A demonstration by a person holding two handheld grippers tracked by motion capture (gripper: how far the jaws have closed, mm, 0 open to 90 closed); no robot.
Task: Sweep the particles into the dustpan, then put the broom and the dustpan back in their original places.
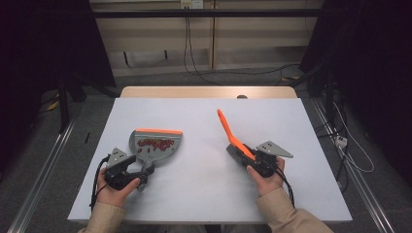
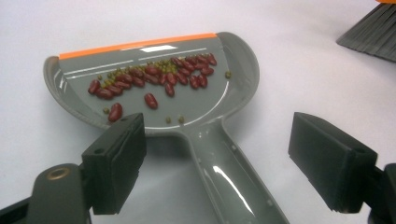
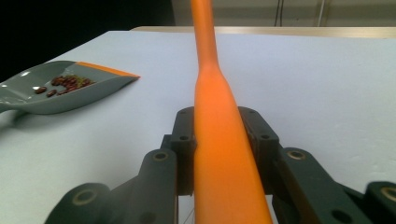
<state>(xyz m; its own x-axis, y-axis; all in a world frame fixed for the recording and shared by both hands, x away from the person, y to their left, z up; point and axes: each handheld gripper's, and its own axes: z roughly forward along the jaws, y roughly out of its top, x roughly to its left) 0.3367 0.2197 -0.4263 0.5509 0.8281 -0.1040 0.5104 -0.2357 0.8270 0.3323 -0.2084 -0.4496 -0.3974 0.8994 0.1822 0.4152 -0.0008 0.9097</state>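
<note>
Now your left tool (image 2: 233,163) stands released around one grey dustpan (image 2: 154,84) with an orange lip, holding red beans (image 2: 149,77); your right tool (image 3: 224,140) grips one orange-handled brush (image 3: 219,140)

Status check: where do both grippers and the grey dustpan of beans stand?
Left gripper open, astride handle of grey plastic dustpan, pads clear. Red and green beans in pan, flat on white table. Right gripper shut on orange-handled brush. Nothing in the way.
</note>
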